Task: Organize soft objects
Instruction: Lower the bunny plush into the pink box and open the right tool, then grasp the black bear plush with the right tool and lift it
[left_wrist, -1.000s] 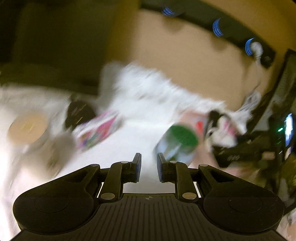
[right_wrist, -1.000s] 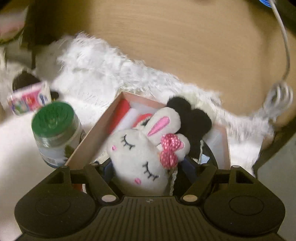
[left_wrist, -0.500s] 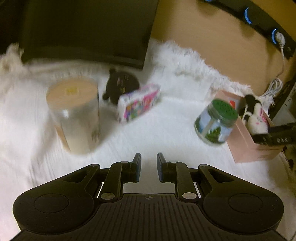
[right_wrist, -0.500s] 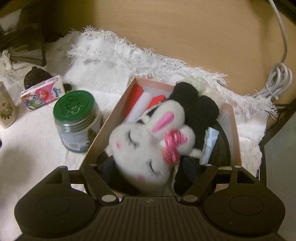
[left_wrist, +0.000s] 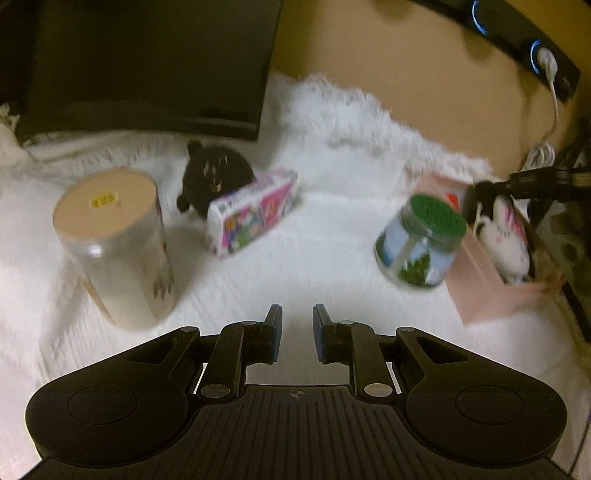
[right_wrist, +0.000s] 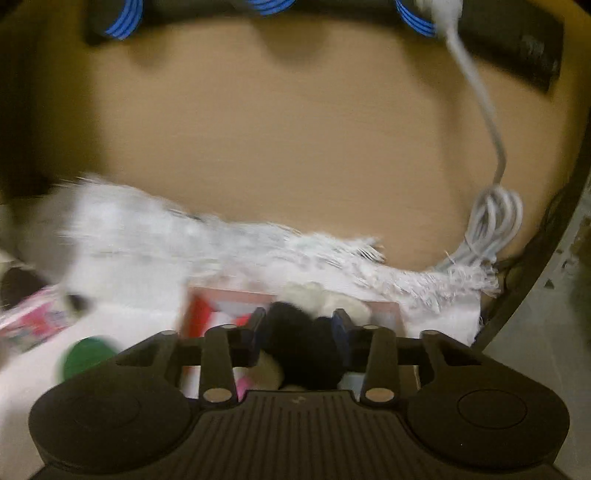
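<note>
A white rabbit plush (left_wrist: 506, 236) lies in the pink box (left_wrist: 487, 291) at the right, beside a black plush (right_wrist: 299, 343). My right gripper (right_wrist: 299, 321) hovers over the box (right_wrist: 229, 291), jaws closing. The black plush shows in the gap between its fingers, and both toys rest in the box. A black bear plush (left_wrist: 214, 177) sits on the white fluffy rug (left_wrist: 295, 266) behind a colourful tissue pack (left_wrist: 255, 214). My left gripper (left_wrist: 297, 321) is shut and empty, low over the rug in front of them.
A clear jar with a tan lid (left_wrist: 110, 240) stands at the left and a green-lidded jar (left_wrist: 421, 243) beside the box. A dark monitor base (left_wrist: 140, 110) is behind. A coiled white cable (right_wrist: 495, 221) and a black power strip (left_wrist: 524, 48) line the wooden wall.
My right gripper let the rabbit plush drop into the box, rose and tilted up, and its jaws narrowed. The left gripper drifted closer to the jar, the pack and the bear.
</note>
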